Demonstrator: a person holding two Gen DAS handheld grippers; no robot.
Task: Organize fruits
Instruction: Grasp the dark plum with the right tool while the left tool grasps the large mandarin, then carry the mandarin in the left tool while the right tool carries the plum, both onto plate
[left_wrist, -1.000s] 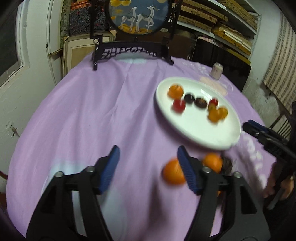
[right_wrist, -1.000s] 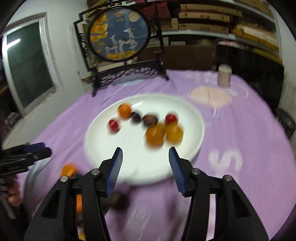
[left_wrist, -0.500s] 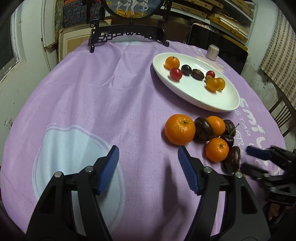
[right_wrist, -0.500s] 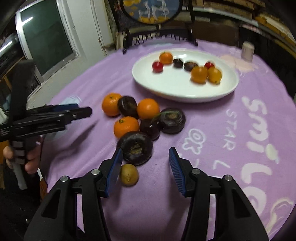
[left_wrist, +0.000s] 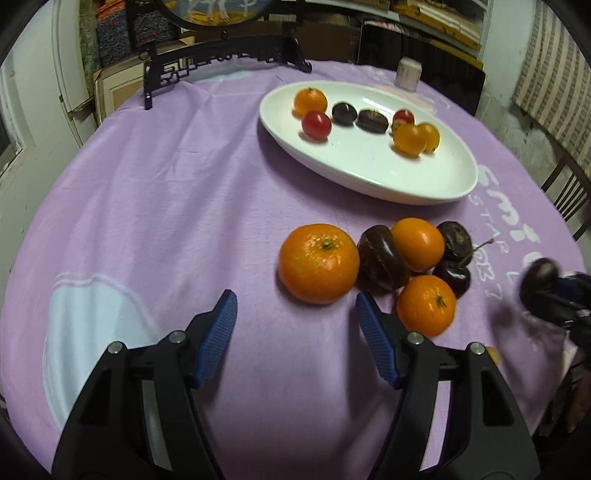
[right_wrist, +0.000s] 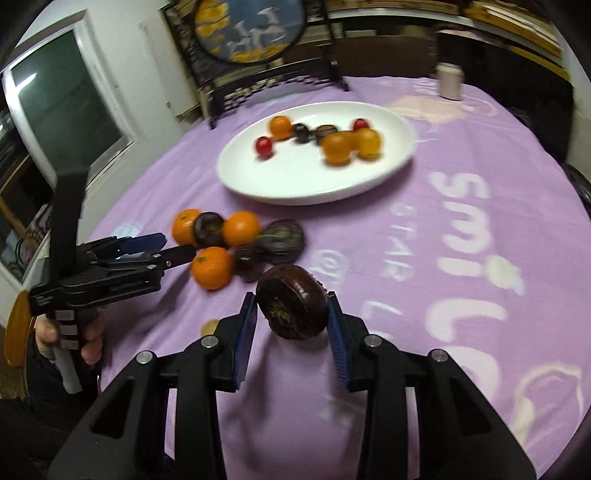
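My right gripper (right_wrist: 291, 321) is shut on a dark purple round fruit (right_wrist: 291, 304) and holds it above the purple cloth; it also shows, blurred, in the left wrist view (left_wrist: 539, 277). My left gripper (left_wrist: 295, 314) is open and empty, just short of a large orange (left_wrist: 318, 263). Beside that orange lies a cluster of two more oranges (left_wrist: 426, 304) and several dark fruits (left_wrist: 380, 258). A white oval plate (left_wrist: 443, 181) further back holds several small orange, red and dark fruits.
A black ornamental stand with a round painted panel (right_wrist: 251, 29) stands at the table's far edge. A small pale cup (left_wrist: 408, 74) sits behind the plate. A small yellowish fruit (right_wrist: 209, 326) lies near the front edge. A chair (left_wrist: 569, 192) is at the right.
My right gripper has closed on the dark fruit that lay in front of it and lifted it off the cloth. My left gripper has moved closer to the large orange.
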